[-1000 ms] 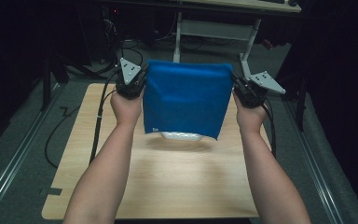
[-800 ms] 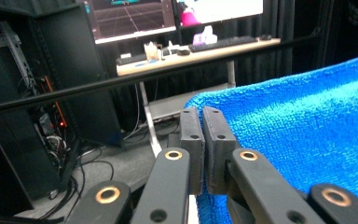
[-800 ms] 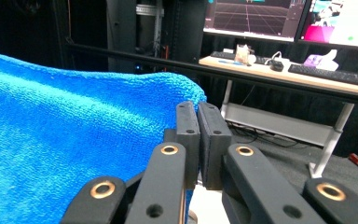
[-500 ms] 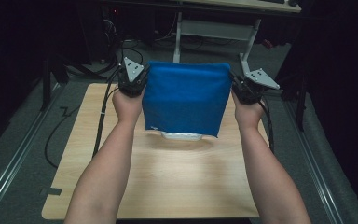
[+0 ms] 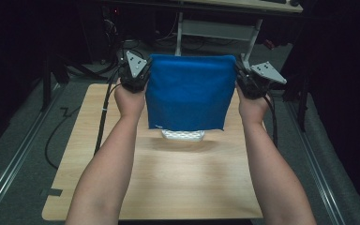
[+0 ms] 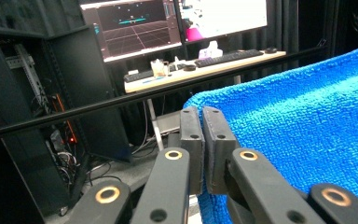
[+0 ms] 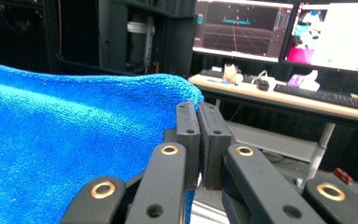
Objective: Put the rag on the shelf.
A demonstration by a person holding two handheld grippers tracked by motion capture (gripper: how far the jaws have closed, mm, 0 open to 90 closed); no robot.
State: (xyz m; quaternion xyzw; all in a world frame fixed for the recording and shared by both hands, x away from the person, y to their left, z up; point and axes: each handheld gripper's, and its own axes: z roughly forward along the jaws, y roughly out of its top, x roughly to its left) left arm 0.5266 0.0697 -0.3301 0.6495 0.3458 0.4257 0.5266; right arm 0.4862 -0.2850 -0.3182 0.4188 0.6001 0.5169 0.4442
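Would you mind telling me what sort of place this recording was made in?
Probably a lab or a recording studio rather than a home: monitors showing graphics stand on a desk with a keyboard, an equipment rack trails cables, and dark curtains surround the wooden table.

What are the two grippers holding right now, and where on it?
A blue terry-cloth towel, held up above the wooden table. The left gripper pinches its top left corner and the right gripper its top right corner, jaws shut on the cloth.

A dim lab or recording studio: black curtained walls, a far long wooden desk (image 7: 307, 100) carrying lit computer monitors (image 6: 135, 25), a black keyboard (image 7: 324, 95), tangled floor cables (image 5: 56, 136).
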